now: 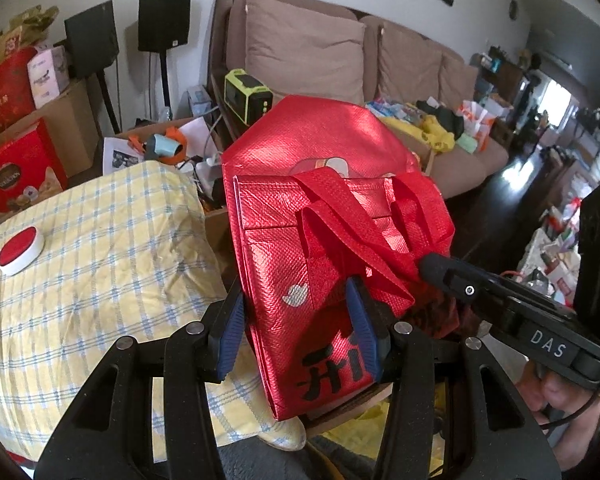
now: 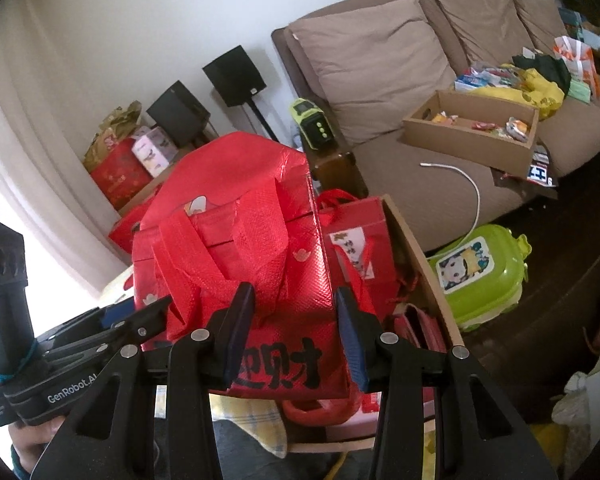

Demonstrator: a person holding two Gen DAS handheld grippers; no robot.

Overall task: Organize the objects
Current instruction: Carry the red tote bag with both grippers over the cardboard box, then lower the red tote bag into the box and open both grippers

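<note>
Bag (image 1: 320, 200) right of table (image 1: 100, 240)

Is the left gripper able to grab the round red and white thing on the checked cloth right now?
Probably not yet. The left gripper is closed on the red bag, so its jaws are full. The round red and white thing lies in the open on the checked cloth, off to the side, with nothing covering it.
</note>
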